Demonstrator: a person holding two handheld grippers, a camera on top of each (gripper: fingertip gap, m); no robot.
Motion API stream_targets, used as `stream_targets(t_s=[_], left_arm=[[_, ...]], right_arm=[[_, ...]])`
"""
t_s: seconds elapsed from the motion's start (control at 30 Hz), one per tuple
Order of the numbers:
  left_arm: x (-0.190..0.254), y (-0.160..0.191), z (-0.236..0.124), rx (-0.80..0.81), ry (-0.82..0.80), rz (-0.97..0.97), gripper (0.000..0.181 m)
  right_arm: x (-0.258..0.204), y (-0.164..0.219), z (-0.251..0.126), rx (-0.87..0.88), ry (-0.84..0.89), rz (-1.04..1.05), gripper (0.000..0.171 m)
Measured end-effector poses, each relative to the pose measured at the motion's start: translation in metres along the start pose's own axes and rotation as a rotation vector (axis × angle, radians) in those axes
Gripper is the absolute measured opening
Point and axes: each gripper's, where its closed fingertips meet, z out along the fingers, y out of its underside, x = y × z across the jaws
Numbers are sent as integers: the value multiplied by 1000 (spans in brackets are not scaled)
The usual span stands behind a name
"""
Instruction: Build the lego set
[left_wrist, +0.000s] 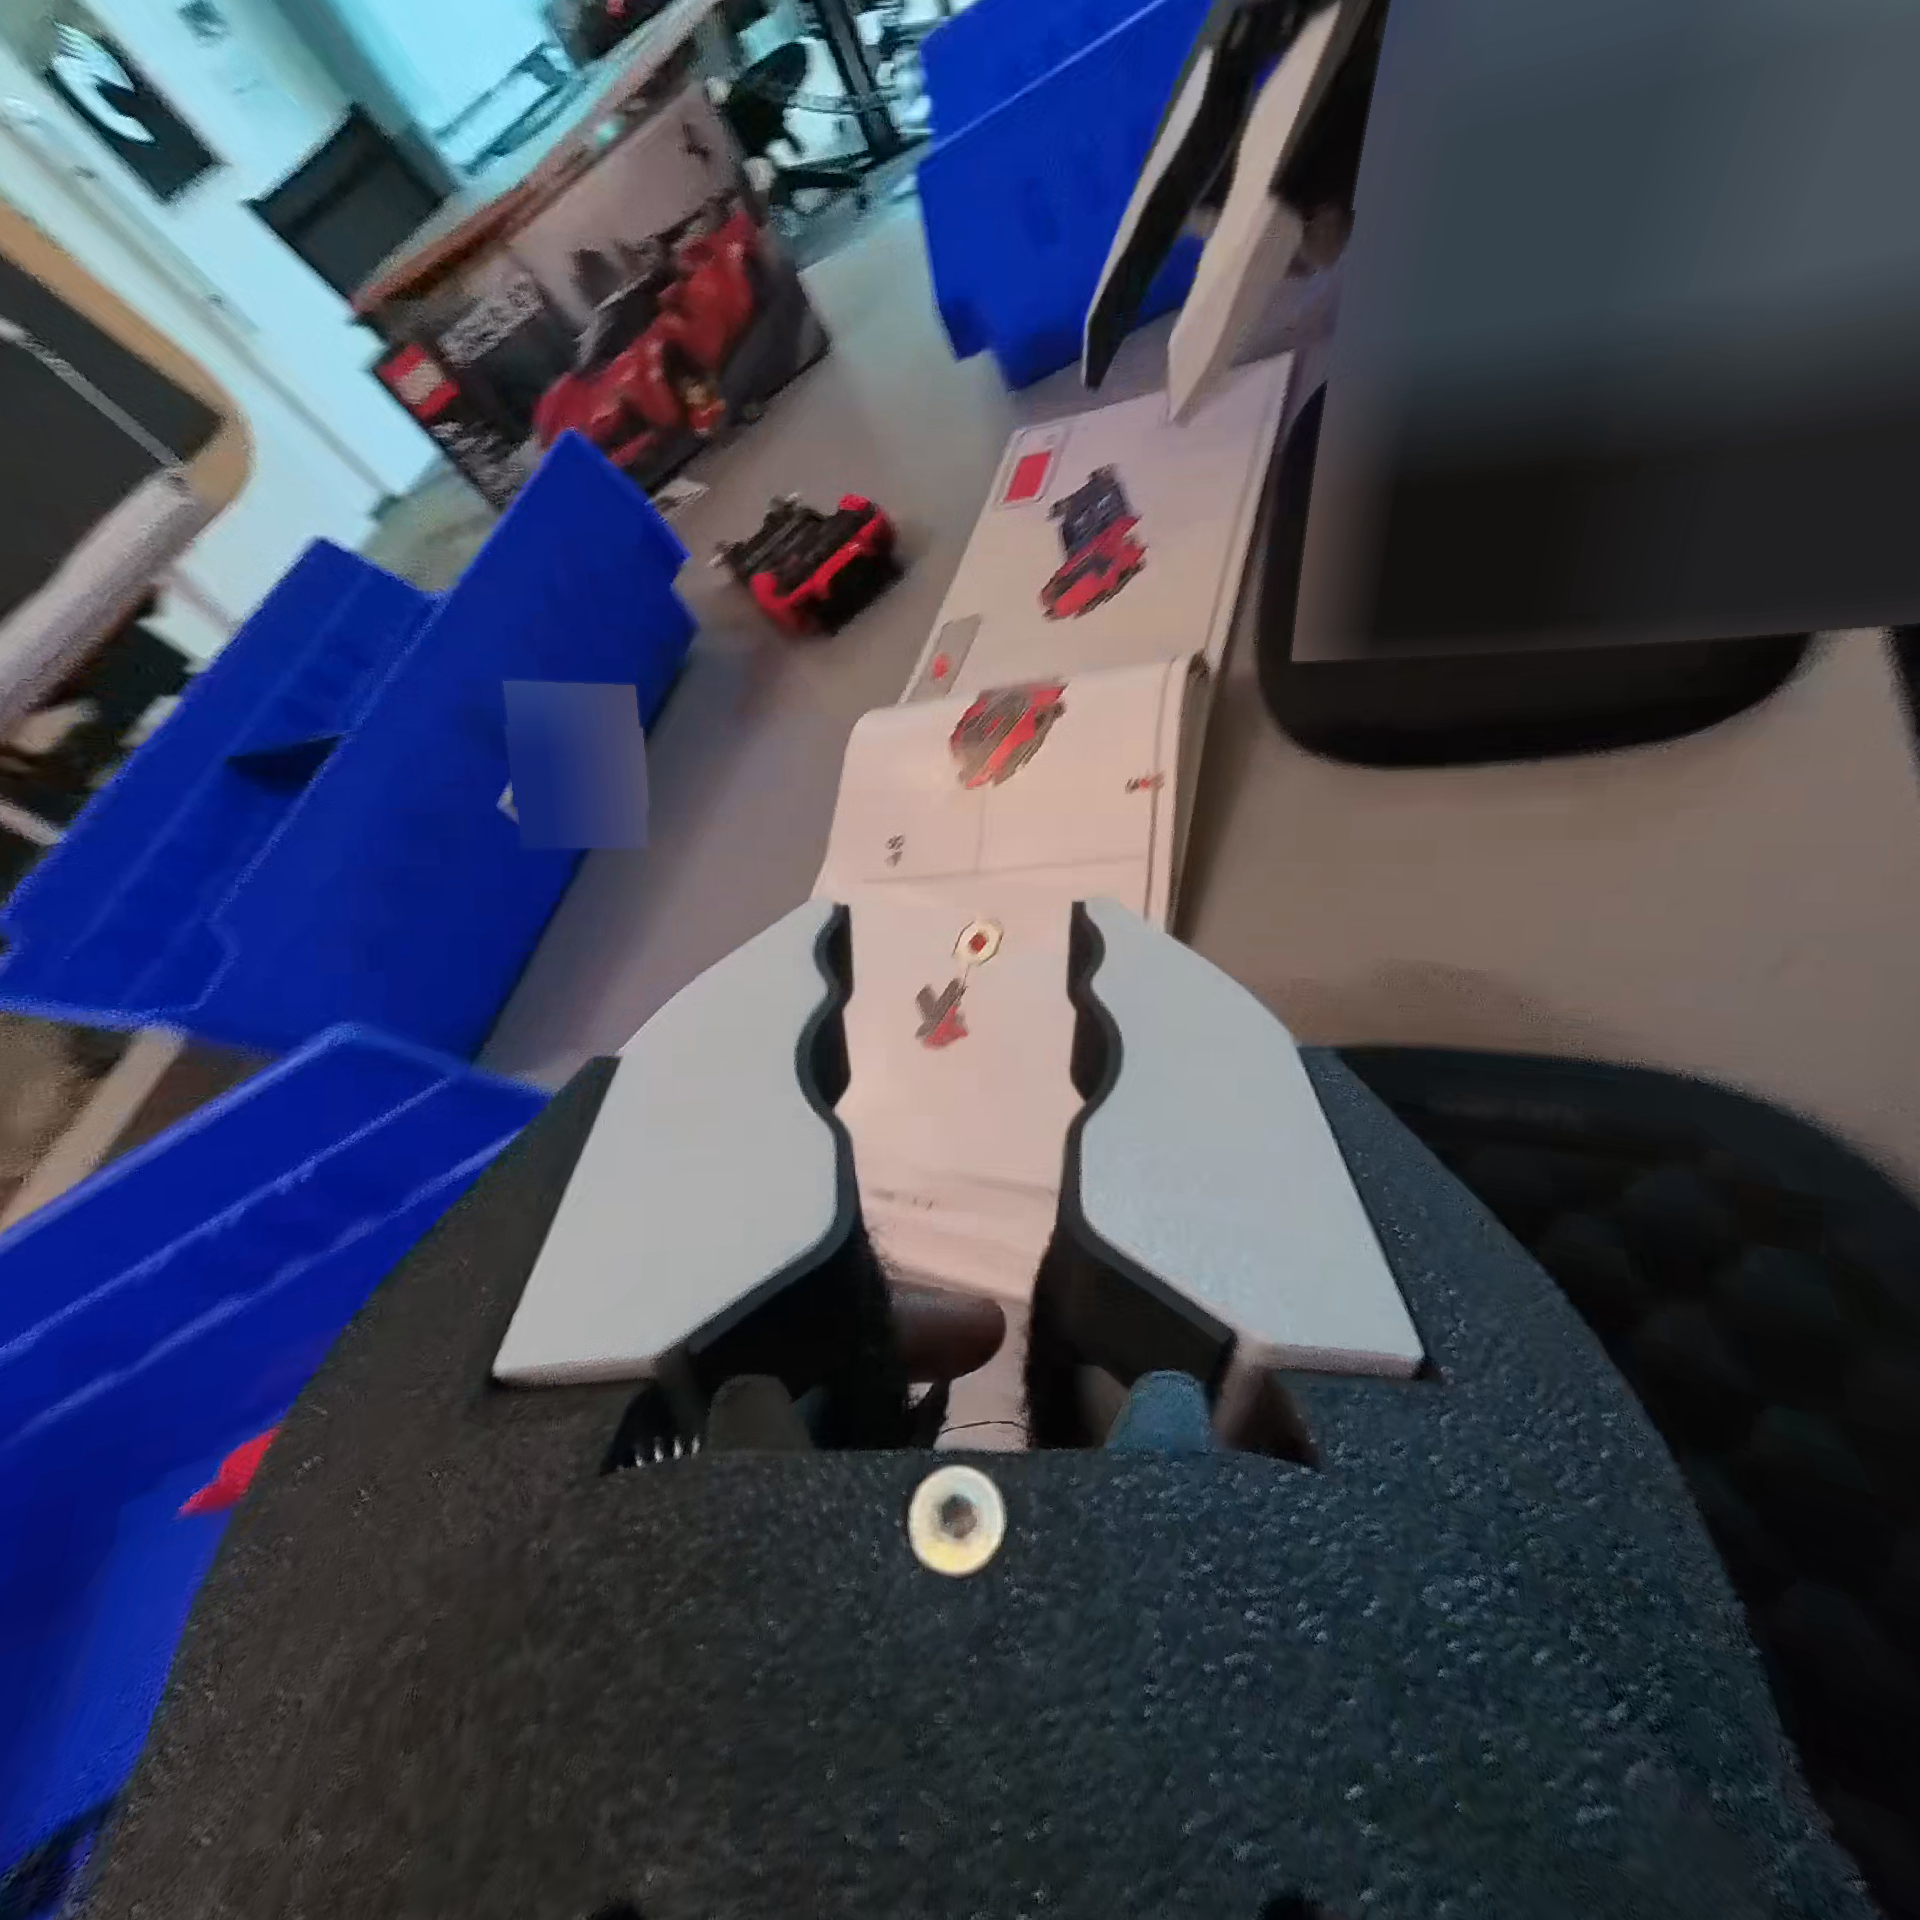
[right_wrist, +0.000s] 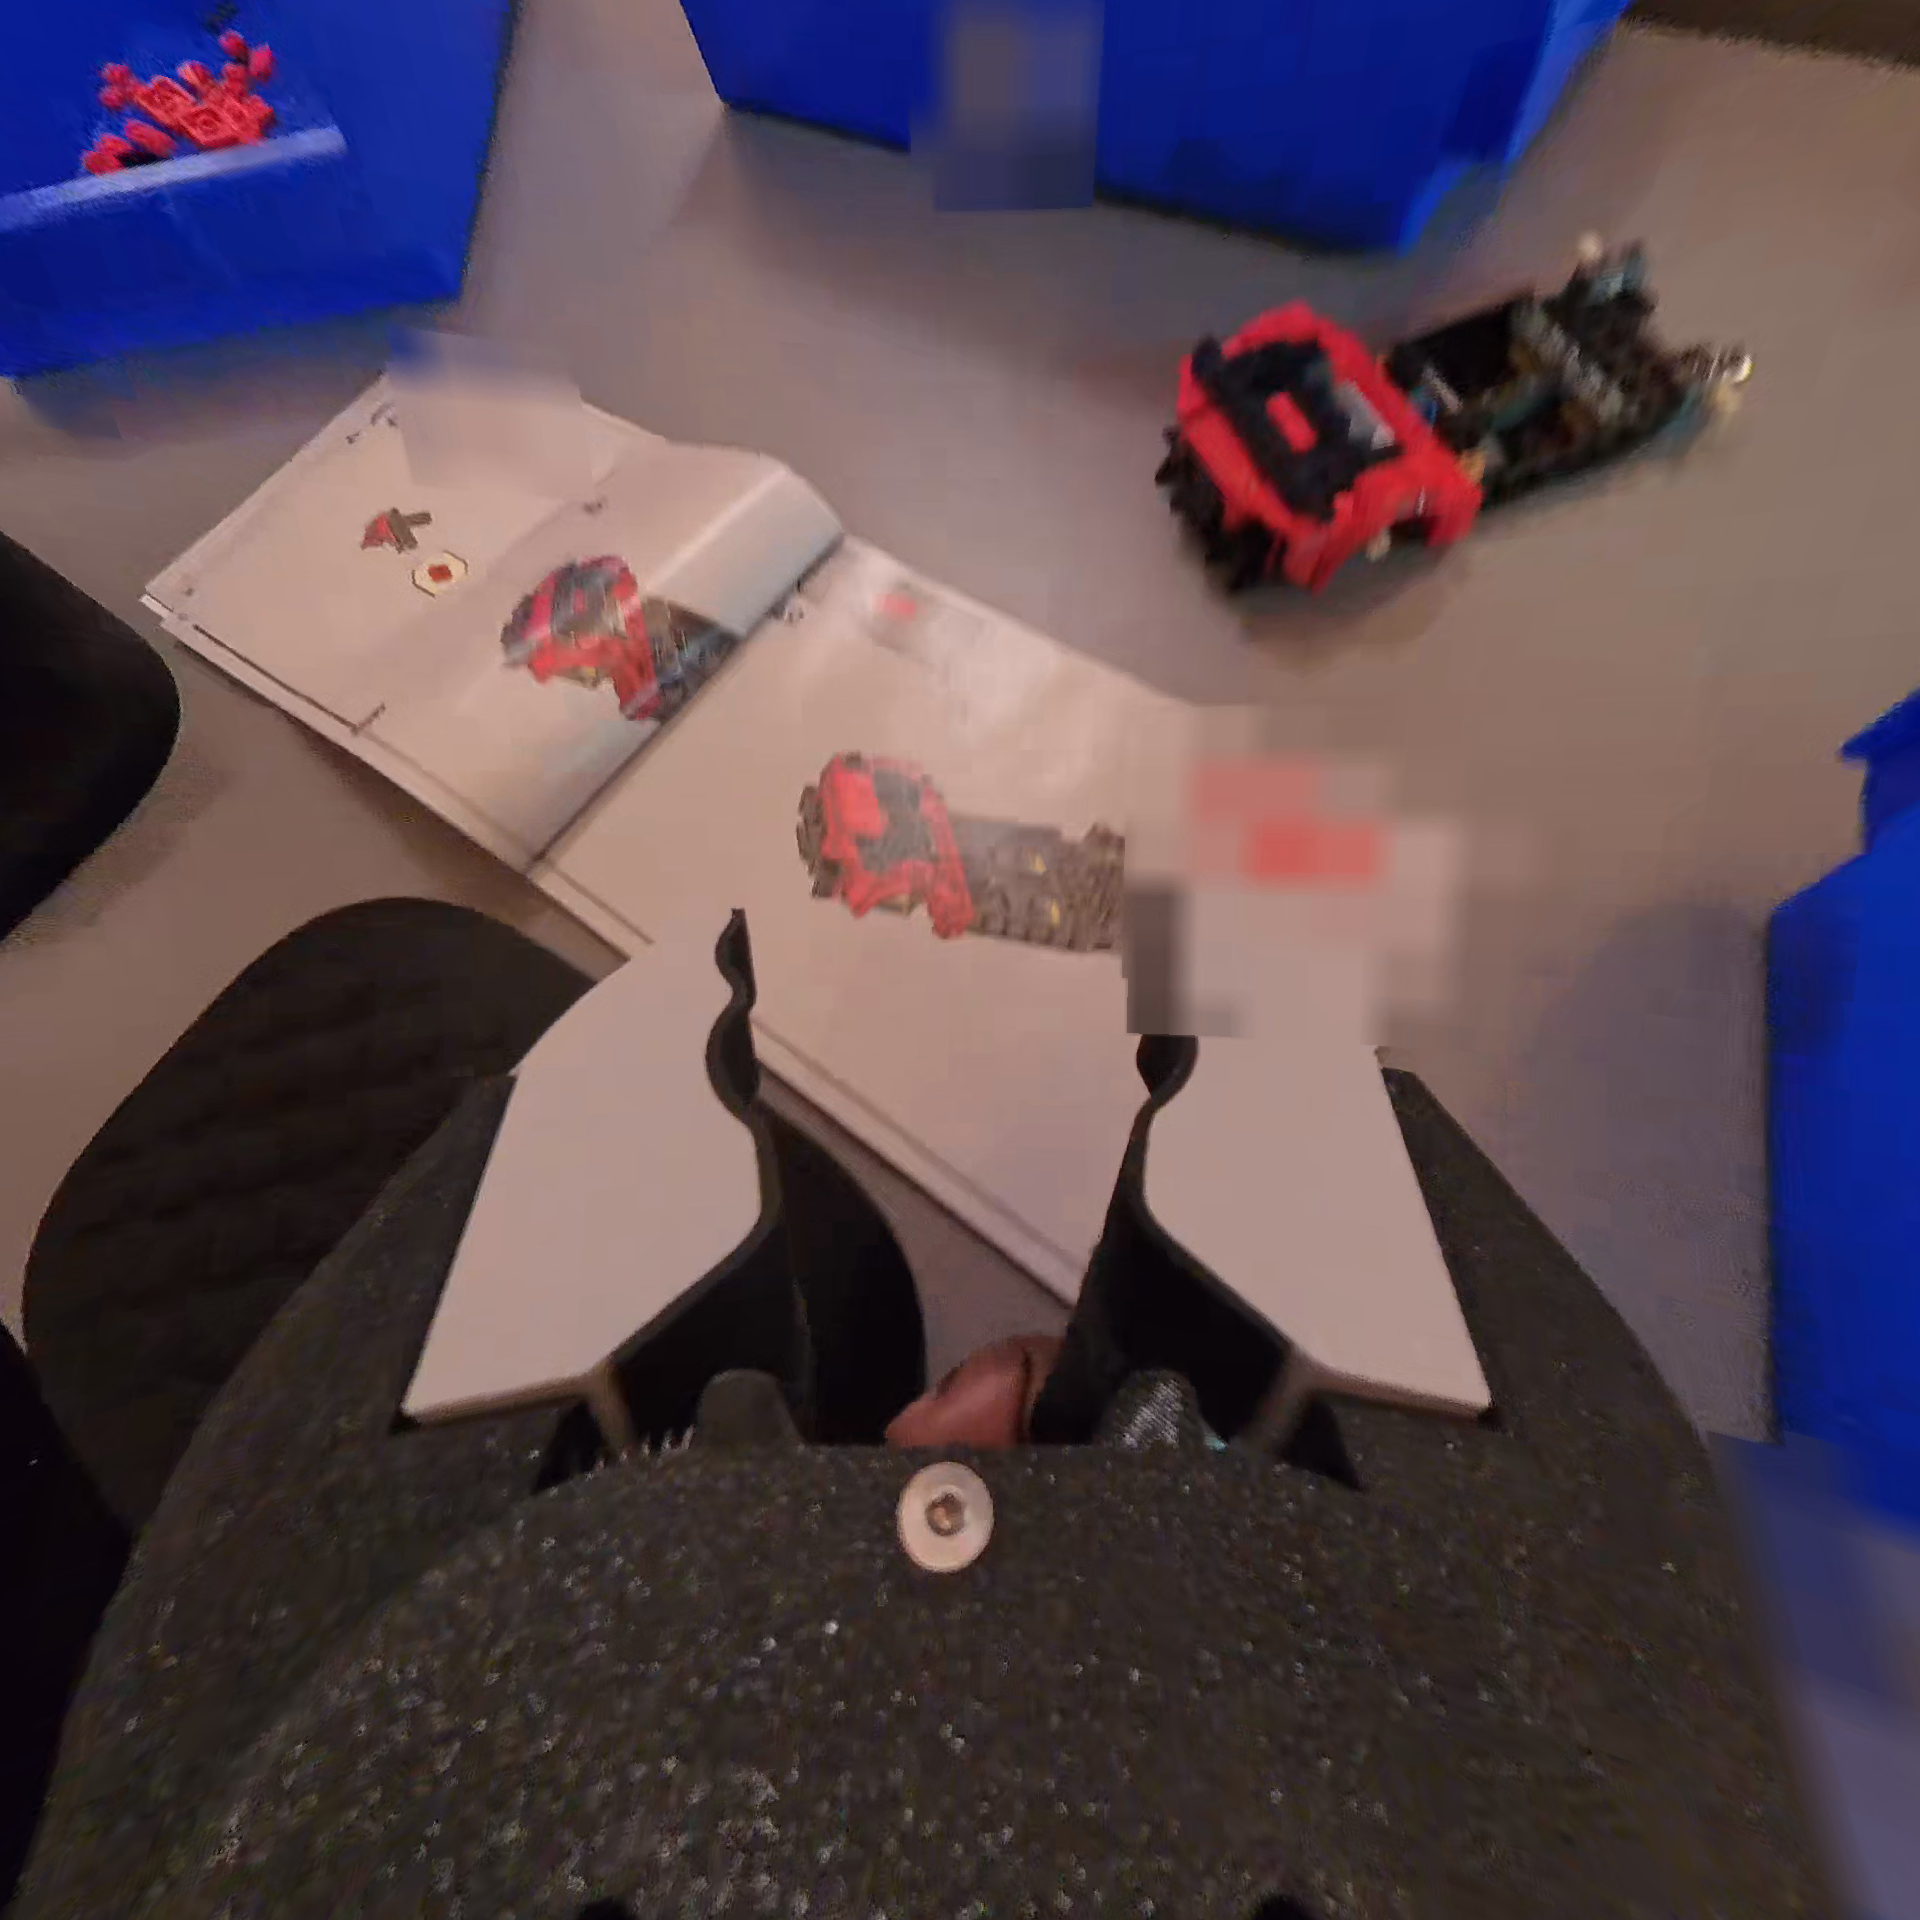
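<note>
A partly built red and black lego car (left_wrist: 812, 561) stands on the grey table beyond an open instruction booklet (left_wrist: 1101, 644). In the right wrist view the car (right_wrist: 1423, 416) is at the upper right and the booklet (right_wrist: 644, 727) lies in the middle. My left gripper (left_wrist: 958, 925) is open and empty, low over the booklet's near page. My right gripper (right_wrist: 951, 987) is open and empty above the booklet's right page. The right gripper also shows in the left wrist view (left_wrist: 1174, 364), at the far end of the booklet.
Blue bins (left_wrist: 343, 748) line the left side; one holds loose red pieces (right_wrist: 182, 104). More blue bins (right_wrist: 1247, 114) stand at the back and one (right_wrist: 1849, 1039) at the right. The set's box (left_wrist: 623, 343) stands behind the car. A dark rounded object (left_wrist: 1662, 1299) lies beside the booklet.
</note>
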Motion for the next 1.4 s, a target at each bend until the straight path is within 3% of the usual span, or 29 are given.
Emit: stream_targets(t_s=[0.07,0.13,0.23,0.3,0.4,0.5,0.6,0.9,1.2,1.4], left_arm=[[4,-7,9,-7,77,-40,40],[7,-2,20,-51,106,-35,41],[6,20,36,-122,54,45,40],[-5,32,41,-120,-47,54,34],[-33,35,26,-52,-203,-7,30],[-54,25,4,102,-286,-139,23],[-59,36,2,66,-310,-183,23],[-22,55,30,-126,-154,59,26],[-20,59,31,-144,-132,38,26],[-18,61,33,-160,-127,62,27]], right_arm=[[-14,6,1,16,-41,-3,66],[-40,0,4,19,-140,-85,45],[-81,-12,18,-18,-295,-269,17],[-90,-18,35,-57,-300,-415,5],[-80,-23,66,-101,-254,-615,2],[-98,-12,85,-134,-474,-506,0],[-104,-6,86,-183,-588,-390,0],[-105,-5,85,-141,-523,-493,0],[-106,-6,82,-134,-548,-480,3],[-101,-32,65,16,-615,-334,7]])
